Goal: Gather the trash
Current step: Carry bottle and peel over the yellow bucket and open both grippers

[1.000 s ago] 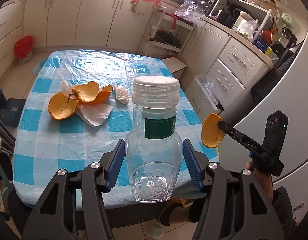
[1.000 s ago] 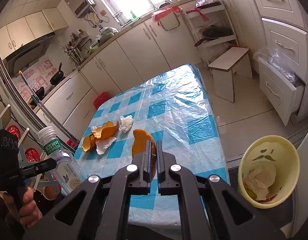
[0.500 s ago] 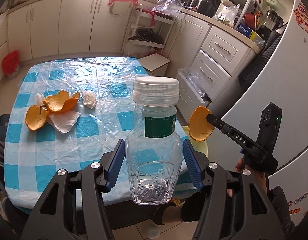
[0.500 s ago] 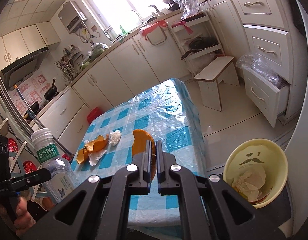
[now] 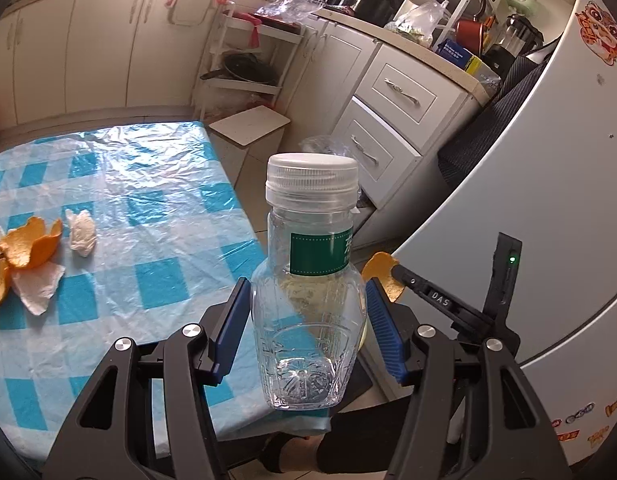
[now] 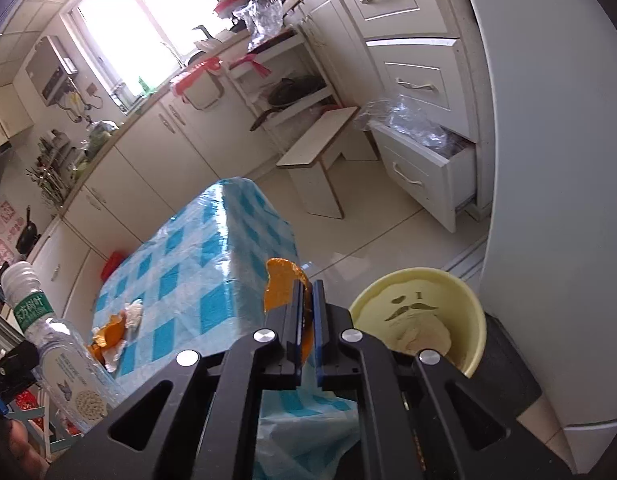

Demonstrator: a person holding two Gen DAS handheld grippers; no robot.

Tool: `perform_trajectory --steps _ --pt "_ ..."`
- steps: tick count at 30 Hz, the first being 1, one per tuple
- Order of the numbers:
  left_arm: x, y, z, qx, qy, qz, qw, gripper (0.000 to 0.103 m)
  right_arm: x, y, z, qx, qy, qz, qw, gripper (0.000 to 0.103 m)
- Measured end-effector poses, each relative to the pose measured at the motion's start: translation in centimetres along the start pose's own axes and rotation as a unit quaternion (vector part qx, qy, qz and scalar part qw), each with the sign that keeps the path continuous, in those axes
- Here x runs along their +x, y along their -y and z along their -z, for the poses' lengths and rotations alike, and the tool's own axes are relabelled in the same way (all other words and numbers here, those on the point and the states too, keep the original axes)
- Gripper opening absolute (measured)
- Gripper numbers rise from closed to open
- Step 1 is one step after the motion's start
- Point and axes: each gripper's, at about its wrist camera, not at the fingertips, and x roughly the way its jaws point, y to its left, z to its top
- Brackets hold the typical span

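Comparing with the frames from a second ago: both views have swung off the checked table (image 5: 120, 240) toward the fridge side of the kitchen, the peel pile (image 5: 26, 250) now sits at the far left edge of the left wrist view, and the yellow bin (image 6: 466, 312) has grown larger and closer under the right gripper (image 6: 306, 304). Grips unchanged. Left gripper (image 5: 308, 320) clamps the clear plastic bottle (image 5: 310, 280) between its blue pads (image 5: 382, 332), jaws spread about the width of the bottle's shoulder; bottle held in the air past the table's corner. Bottle long axis runs roughly upright in the left view, white cap (image 5: 312, 178) on top, base toward the camera; in the right wrist view it leans a little, cap toward upper left. Right gripper jaws nearly together, pinching an orange peel piece (image 6: 282, 284) on edge; peel's curved end sticks out beyond the fingertips, long axis along the fingers. Peel sits just left of the bin's rim, possibly not yet over the opening; fisheye distortion makes this hard to judge. Crumpled paper lies inside the bin. Crumpled tissue (image 5: 81, 232) lies beside the pile on the table.
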Motion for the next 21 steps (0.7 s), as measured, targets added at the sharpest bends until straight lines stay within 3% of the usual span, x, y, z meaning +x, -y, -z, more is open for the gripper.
perform_trajectory --steps 2,4,6,7,10,13,15,18,21 --pt "1.6 1.1 -0.6 0.004 -0.003 0.009 0.9999 0.056 1.2 0.6 -0.9 -0.013 -0.02 0.033 0.999 0.005" --pt "3.4 2.2 -1.1 0.009 -0.009 0.016 0.9998 0.056 3.7 1.6 -1.5 -0.025 -0.074 0.055 0.995 0.008" --pt "5.3 3.2 -1.4 0.013 -0.018 0.021 0.9995 0.056 4.8 2.8 -1.8 -0.017 -0.087 0.074 0.993 0.025" --pt "6.2 3.7 -1.5 0.015 -0.023 0.023 0.9994 0.056 4.8 3.3 -2.0 -0.006 -0.084 0.072 0.994 0.026" --pt "9.1 4.5 -1.4 0.015 -0.039 0.028 0.9987 0.056 2.9 3.6 -2.9 0.018 -0.032 0.046 0.998 0.028" --pt "11.9 5.1 -1.0 0.013 -0.056 0.029 0.9979 0.056 -0.2 2.9 -3.6 0.015 0.048 0.027 0.998 0.045" --pt "13.6 5.4 -0.7 0.014 -0.067 0.028 0.9973 0.056 -2.3 2.2 -3.8 0.002 0.101 0.029 0.994 0.056" --pt "16.2 5.9 -0.2 0.012 -0.082 0.025 0.9963 0.056 -4.8 1.6 -4.0 -0.008 0.16 0.029 0.987 0.061" --pt "18.8 6.5 0.2 0.016 -0.096 0.019 0.995 0.056 -6.1 2.0 -4.1 0.002 0.192 0.024 0.981 0.066"
